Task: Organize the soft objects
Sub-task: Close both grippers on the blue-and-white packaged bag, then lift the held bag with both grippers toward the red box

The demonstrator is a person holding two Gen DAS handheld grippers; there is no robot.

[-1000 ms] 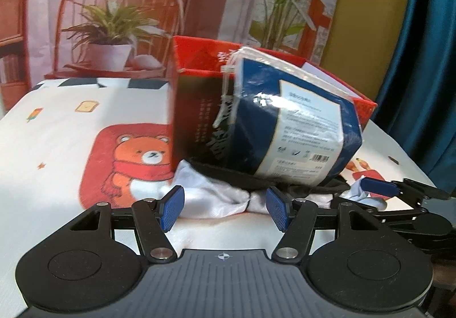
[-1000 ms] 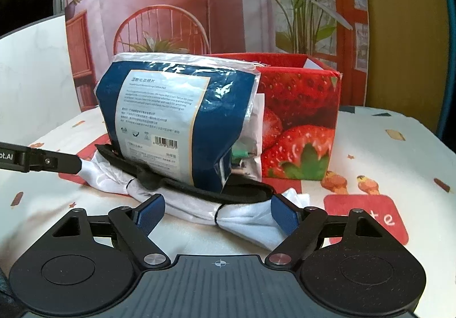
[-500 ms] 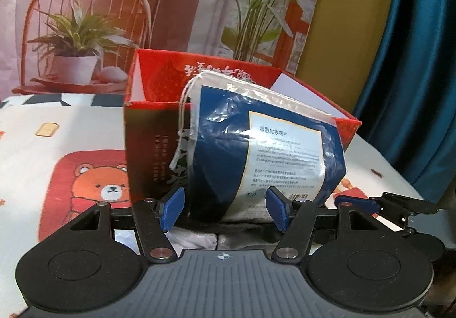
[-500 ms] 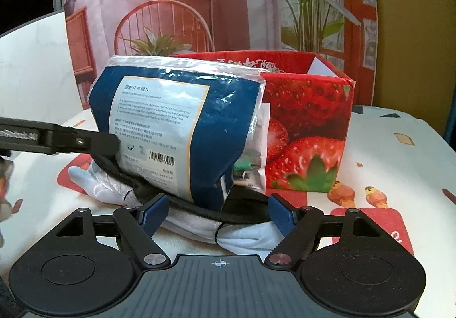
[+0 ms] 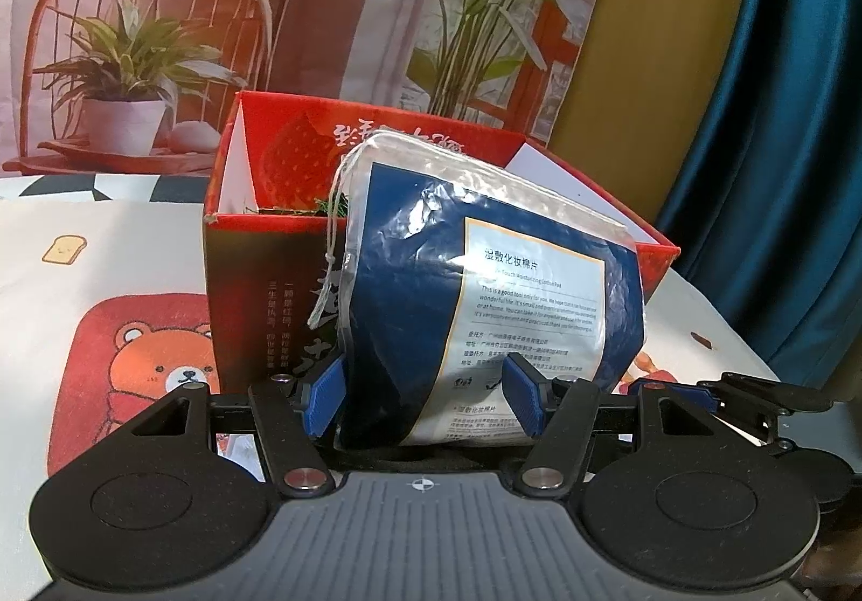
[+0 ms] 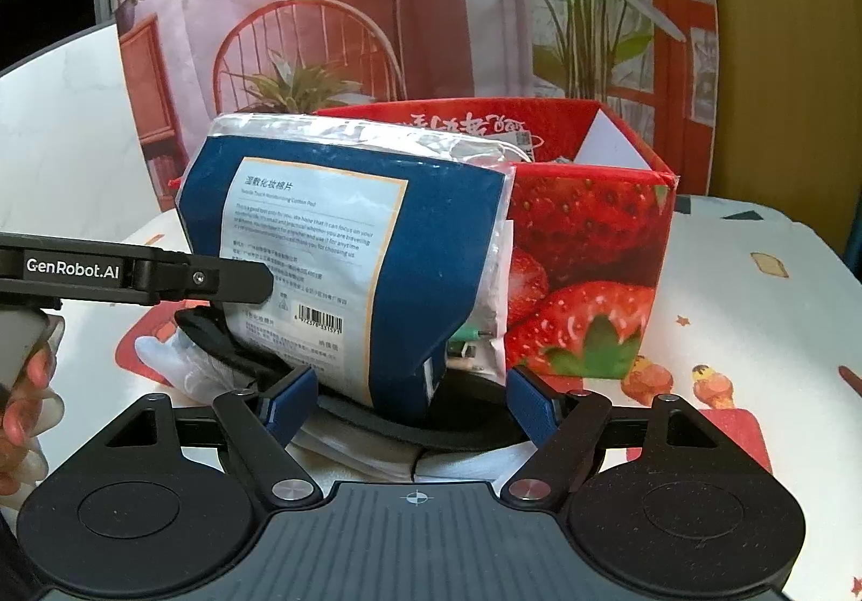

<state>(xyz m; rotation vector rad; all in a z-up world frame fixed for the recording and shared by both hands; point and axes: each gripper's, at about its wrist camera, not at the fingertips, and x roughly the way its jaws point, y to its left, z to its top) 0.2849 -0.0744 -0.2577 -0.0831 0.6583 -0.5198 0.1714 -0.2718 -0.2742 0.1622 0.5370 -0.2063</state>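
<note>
A blue and silver pack of cotton pads [image 5: 485, 304] [image 6: 334, 250] stands on a black padded item [image 6: 377, 426] and a crumpled white cloth [image 6: 178, 364], leaning against a red strawberry box [image 5: 258, 304] [image 6: 592, 250]. My left gripper [image 5: 423, 399] straddles the pack's lower end, one blue pad at each side, jaws wide. In the right wrist view, the left gripper's one visible finger [image 6: 215, 277] lies against the pack's label. My right gripper [image 6: 408, 404] is open around the bottom of the stack, from the other side. I cannot see either gripper squeezing.
The open-topped box holds some green stuff and white card. A tablecloth [image 5: 108, 277] with bear and toast prints covers the table. A printed backdrop stands behind, and a teal curtain [image 5: 781, 170] hangs at the right. A hand [image 6: 27, 412] holds the left gripper's handle.
The left gripper has moved forward: its pads were short of the white cloth and now flank the pack. The right gripper has come slightly closer. The left finger now reaches the label.
</note>
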